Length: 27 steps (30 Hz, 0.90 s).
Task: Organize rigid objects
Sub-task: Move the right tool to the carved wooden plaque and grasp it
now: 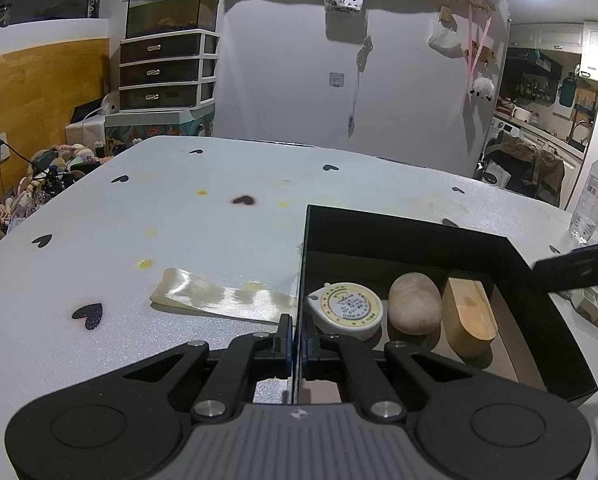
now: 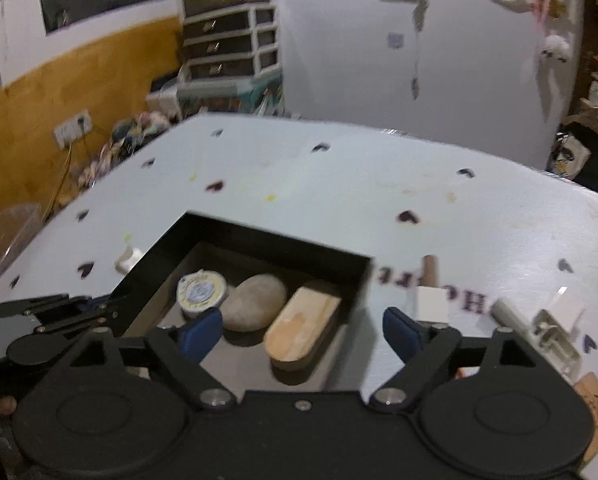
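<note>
**Holding the box steady while we reached for the next piece**

At 9 o'clock of the box, a strip of ribbon (image 1: 223, 296) lay loose on the table (image 1: 219, 184). Our left tongs (image 1: 297, 340) were pressed together on the left wall of the black box (image 1: 399, 224), one finger outside and one inside, so the box could not slide.

Inside the box, left to right, sat a round tape measure (image 1: 349, 310), a smooth stone (image 1: 415, 304) just beside it, and a wooden block (image 1: 469, 312) beside the stone, toward the 3 o'clock wall.

Our right tongs (image 2: 303, 330) were spread wide and carried nothing, hovering over the near right corner of the box. At their 2 o'clock, out on the table, waited the loose pieces: a small white cube (image 2: 433, 302), a grey plastic part (image 2: 547, 334) and a cork-like slab (image 2: 595, 412) at 4 o'clock.

We judged the step to be fetching one of these. To do it well, we thought, the left grip should hold firm, and the right tongs should swing clear of the box wall before descending. They should straddle the white cube squarely and close on its flat sides. The view was blurred, so exact edges were hard to read.
</note>
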Each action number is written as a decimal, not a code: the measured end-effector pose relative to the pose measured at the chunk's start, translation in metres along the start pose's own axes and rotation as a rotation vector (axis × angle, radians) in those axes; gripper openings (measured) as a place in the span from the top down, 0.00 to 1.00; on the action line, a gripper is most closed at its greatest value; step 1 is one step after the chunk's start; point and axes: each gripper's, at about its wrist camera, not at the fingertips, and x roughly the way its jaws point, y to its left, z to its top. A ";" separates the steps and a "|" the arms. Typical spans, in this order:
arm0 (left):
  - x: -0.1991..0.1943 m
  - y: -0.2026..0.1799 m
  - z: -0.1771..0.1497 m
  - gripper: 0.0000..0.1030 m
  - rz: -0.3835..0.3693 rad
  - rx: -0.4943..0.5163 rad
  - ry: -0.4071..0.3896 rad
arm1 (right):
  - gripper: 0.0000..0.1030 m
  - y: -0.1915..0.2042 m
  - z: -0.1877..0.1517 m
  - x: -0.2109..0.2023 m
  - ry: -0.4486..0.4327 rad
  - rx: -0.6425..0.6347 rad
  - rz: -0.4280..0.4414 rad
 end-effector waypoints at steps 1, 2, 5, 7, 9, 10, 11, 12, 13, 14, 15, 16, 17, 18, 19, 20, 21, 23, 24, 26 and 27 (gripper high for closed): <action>0.000 0.000 0.000 0.97 0.000 0.001 0.000 | 0.10 -0.005 -0.002 -0.005 -0.018 0.009 -0.007; 0.000 0.000 0.000 0.97 0.001 0.002 0.001 | 0.09 -0.012 -0.005 -0.010 -0.037 0.022 -0.013; 0.000 -0.001 0.001 0.97 0.005 0.006 0.003 | 0.09 -0.035 -0.014 -0.020 -0.070 0.077 -0.039; 0.000 -0.001 0.001 0.97 0.007 0.006 0.003 | 0.09 -0.052 -0.021 -0.025 -0.086 0.117 -0.066; 0.000 -0.002 0.001 0.97 0.009 0.008 0.004 | 0.09 -0.071 -0.029 -0.029 -0.096 0.154 -0.105; 0.000 -0.002 0.001 0.97 0.010 0.008 0.003 | 0.09 -0.079 -0.033 -0.030 -0.101 0.169 -0.126; 0.000 -0.002 0.001 0.97 0.010 0.007 0.003 | 0.09 -0.088 -0.038 -0.031 -0.106 0.187 -0.150; 0.000 -0.002 0.001 0.97 0.012 0.005 0.001 | 0.09 -0.097 -0.043 -0.032 -0.107 0.206 -0.174; -0.001 -0.003 0.000 0.97 0.015 0.004 -0.001 | 0.09 -0.104 -0.048 -0.032 -0.109 0.223 -0.194; -0.001 -0.004 0.001 0.97 0.018 0.004 -0.001 | 0.09 -0.113 -0.052 -0.032 -0.110 0.241 -0.214; -0.001 -0.004 0.001 0.97 0.021 0.006 -0.001 | 0.09 -0.121 -0.057 -0.031 -0.109 0.256 -0.235; -0.001 -0.005 0.001 0.97 0.024 0.008 -0.001 | 0.09 -0.129 -0.063 -0.031 -0.110 0.267 -0.256; -0.001 -0.005 0.001 0.97 0.025 0.009 0.000 | 0.09 -0.136 -0.067 -0.030 -0.110 0.273 -0.284; -0.001 -0.005 0.002 0.97 0.025 0.008 0.002 | 0.09 -0.143 -0.072 -0.029 -0.109 0.277 -0.309; -0.001 -0.005 0.002 0.97 0.025 0.005 0.004 | 0.09 -0.149 -0.076 -0.029 -0.108 0.281 -0.338; -0.001 -0.005 0.002 0.97 0.025 0.004 0.005 | 0.09 -0.156 -0.080 -0.027 -0.107 0.288 -0.366; -0.001 -0.005 0.002 0.97 0.026 0.003 0.006 | 0.09 -0.162 -0.084 -0.026 -0.102 0.299 -0.387; -0.001 -0.006 0.003 0.97 0.028 0.002 0.007 | 0.09 -0.173 -0.090 -0.022 -0.078 0.329 -0.411; -0.001 -0.006 0.003 0.97 0.029 0.003 0.008 | 0.09 -0.178 -0.093 -0.020 -0.064 0.350 -0.422; -0.001 -0.007 0.004 0.97 0.032 0.008 0.011 | 0.09 -0.184 -0.099 -0.017 -0.047 0.393 -0.427; -0.001 -0.007 0.004 0.97 0.033 0.011 0.012 | 0.09 -0.187 -0.100 -0.016 -0.040 0.417 -0.423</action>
